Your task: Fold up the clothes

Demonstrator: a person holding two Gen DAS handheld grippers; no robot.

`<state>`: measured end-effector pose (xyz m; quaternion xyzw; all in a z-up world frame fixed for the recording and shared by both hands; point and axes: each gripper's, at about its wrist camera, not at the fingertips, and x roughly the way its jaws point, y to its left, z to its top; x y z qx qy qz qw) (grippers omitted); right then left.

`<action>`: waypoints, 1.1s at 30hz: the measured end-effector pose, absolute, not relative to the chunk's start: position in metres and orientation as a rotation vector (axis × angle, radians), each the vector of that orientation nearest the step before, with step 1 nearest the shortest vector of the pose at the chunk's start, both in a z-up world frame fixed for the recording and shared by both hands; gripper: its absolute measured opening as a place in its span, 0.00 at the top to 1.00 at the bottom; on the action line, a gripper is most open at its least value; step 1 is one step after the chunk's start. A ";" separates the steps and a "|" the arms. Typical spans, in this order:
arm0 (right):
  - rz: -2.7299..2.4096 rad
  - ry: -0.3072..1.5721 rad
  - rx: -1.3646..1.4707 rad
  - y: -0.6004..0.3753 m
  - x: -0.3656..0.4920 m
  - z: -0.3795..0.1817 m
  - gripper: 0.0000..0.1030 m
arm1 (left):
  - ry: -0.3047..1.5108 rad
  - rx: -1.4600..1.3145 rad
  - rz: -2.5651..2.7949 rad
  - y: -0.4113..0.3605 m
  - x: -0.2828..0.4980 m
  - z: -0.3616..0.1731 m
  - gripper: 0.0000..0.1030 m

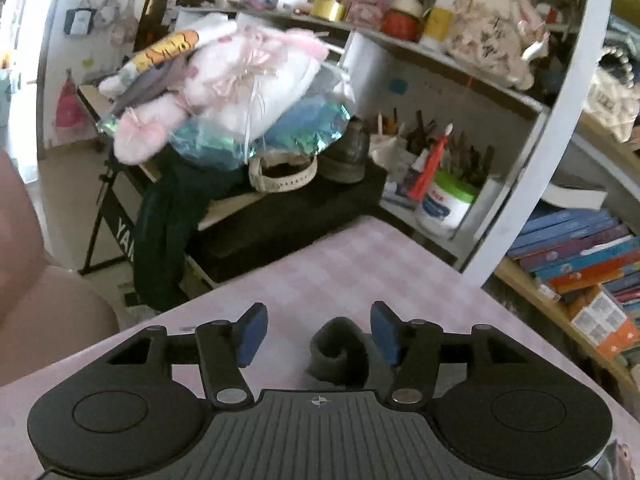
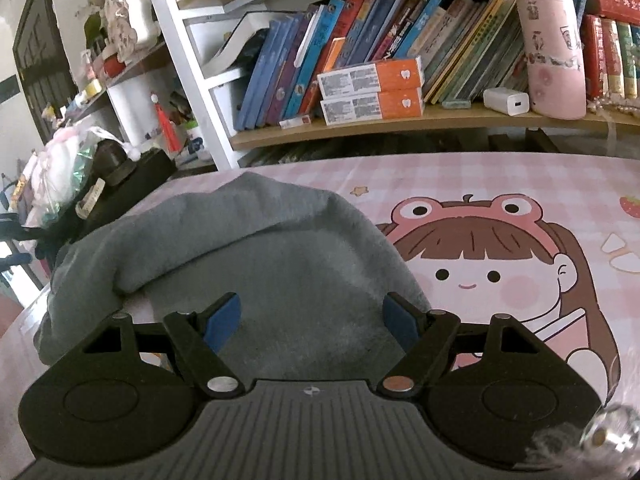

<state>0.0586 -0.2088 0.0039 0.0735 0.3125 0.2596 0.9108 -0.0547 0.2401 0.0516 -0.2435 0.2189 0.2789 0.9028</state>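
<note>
A pink checked tablecloth (image 2: 480,176) with a cartoon girl in a frog hat covers the table, bookshelves (image 2: 400,120) behind. The grey garment (image 2: 288,264) lies bunched on it. The right gripper (image 2: 314,320) hangs over it, jaws apart; the left gripper (image 1: 318,334) too, beside a rolled edge (image 1: 340,356). A black stand (image 1: 120,228) reads "YA…".

Soft daylight, blown-out doorway (image 1: 28,40) (left), fisheye-warped, blurry edges.
</note>
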 end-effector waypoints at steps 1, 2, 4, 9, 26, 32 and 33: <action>0.535 0.646 0.146 -0.208 0.059 0.003 0.25 | 0.454 -0.500 0.544 0.236 -0.061 0.054 0.44; 0.535 0.646 0.140 -0.207 0.058 0.003 0.25 | 0.455 -0.496 0.511 0.233 -0.066 0.056 0.42; 0.535 0.643 0.131 -0.206 0.058 0.003 0.25 | 0.477 -0.476 0.447 0.219 -0.074 0.057 0.38; 0.537 0.641 0.128 -0.207 0.058 0.004 0.25 | 0.554 -0.393 0.315 0.177 -0.084 0.050 0.33; 0.774 0.548 -0.167 -0.181 0.016 0.020 0.25 | 0.707 0.081 0.204 0.074 -0.084 0.026 0.32; 0.772 0.550 -0.315 -0.168 0.007 0.011 0.26 | 0.739 0.198 0.259 0.072 -0.064 0.008 0.31; 0.767 0.553 -0.327 -0.167 0.007 0.009 0.26 | 0.746 0.209 0.267 0.073 -0.060 0.005 0.30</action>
